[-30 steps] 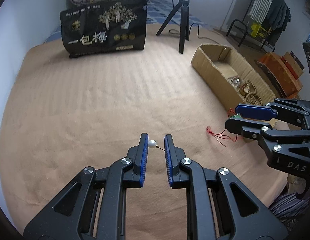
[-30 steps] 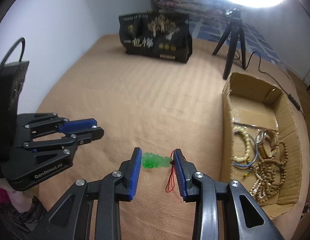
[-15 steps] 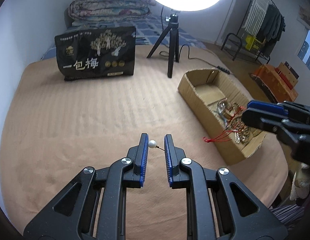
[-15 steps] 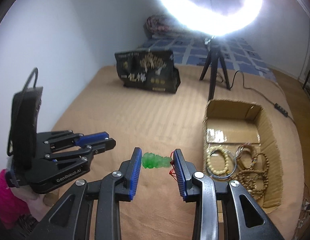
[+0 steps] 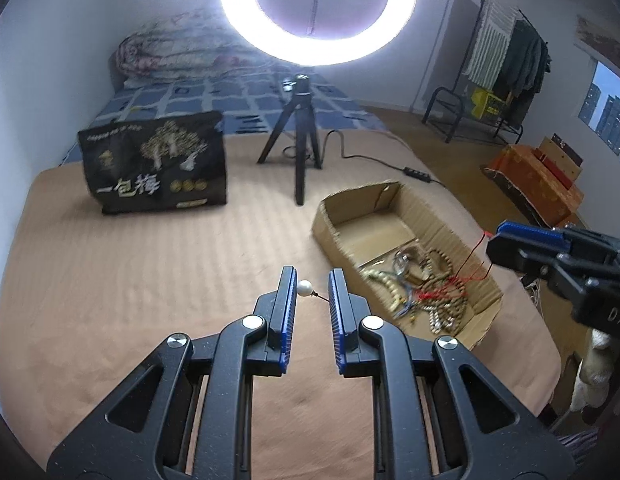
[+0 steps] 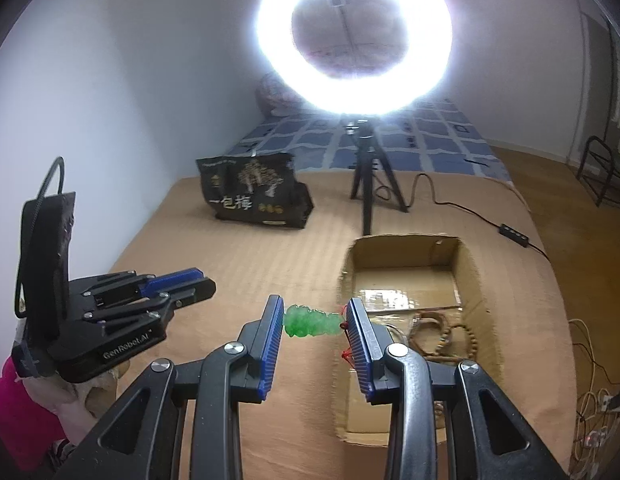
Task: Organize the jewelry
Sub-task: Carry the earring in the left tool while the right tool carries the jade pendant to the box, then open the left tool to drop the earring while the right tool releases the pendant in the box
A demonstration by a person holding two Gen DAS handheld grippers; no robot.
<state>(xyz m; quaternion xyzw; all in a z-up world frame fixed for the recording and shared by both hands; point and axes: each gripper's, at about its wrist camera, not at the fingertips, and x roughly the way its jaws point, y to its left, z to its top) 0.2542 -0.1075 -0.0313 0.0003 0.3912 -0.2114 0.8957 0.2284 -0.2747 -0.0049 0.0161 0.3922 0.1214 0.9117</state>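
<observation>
Box [image 6: 470, 268] near the bed's right edge already holds bead strings. Right tongs [image 6: 314, 320] clamped on green pendant [image 6: 310, 321], at the box's near-left rim. Left tongs [image 5: 313, 294] pinch pearl piece [image 5: 304, 288] over bare bed. Both drops still pending.

Both views now look from higher up than a second ago. The left hand-held gripper [image 5: 313, 288], with the pearl piece [image 5: 304, 288] in its jaws, stands farther above the tan blanket [image 5: 129, 280], and the cardboard box [image 5: 438, 220] that lay toward the upper right now lies just right of its fingertips. The right hand-held gripper [image 6: 314, 322], carrying the green pendant [image 6: 310, 321], has risen too; its red cord [image 5: 470, 256] now hangs over the beads [image 5: 442, 304] in the box rather than over the blanket.
</observation>
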